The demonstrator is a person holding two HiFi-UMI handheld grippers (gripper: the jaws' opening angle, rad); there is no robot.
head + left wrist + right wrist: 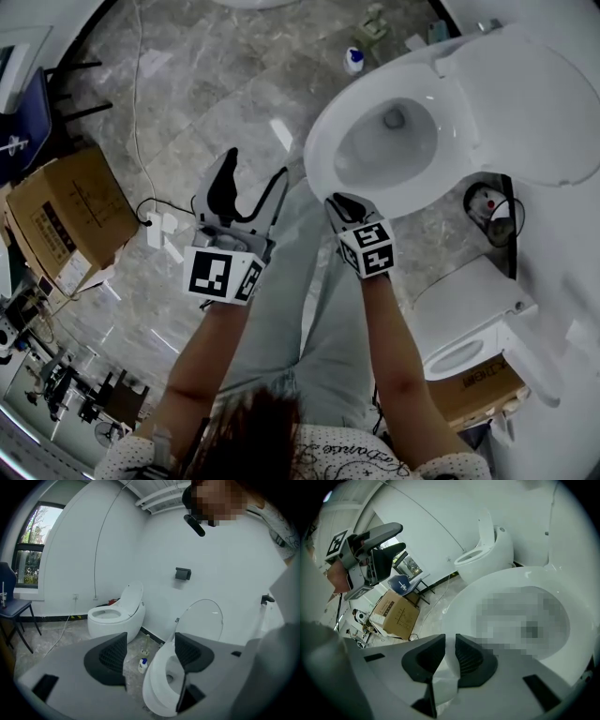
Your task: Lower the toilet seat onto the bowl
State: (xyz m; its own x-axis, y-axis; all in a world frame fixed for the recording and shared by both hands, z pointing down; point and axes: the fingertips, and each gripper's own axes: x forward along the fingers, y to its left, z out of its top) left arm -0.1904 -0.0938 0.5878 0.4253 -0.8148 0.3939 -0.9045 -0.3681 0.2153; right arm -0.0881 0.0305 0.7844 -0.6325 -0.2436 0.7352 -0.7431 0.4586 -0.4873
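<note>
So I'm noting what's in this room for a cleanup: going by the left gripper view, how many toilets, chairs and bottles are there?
Toilets: 2 (near one, far one)
Chairs: 1
Bottles: 1
Total: 4

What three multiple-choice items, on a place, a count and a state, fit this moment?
1. Where is the right gripper? A at the toilet seat's front edge; B on a cardboard box; C on a chair.
2. How many toilets does the left gripper view show? A one; B two; C four.
3. The left gripper's jaws are: A shut on a bottle; B apart, empty; C shut on a brush.
Key: 1A, it grips that edge; 2B, one near, one by the wall; 3B, only floor shows between them.
</note>
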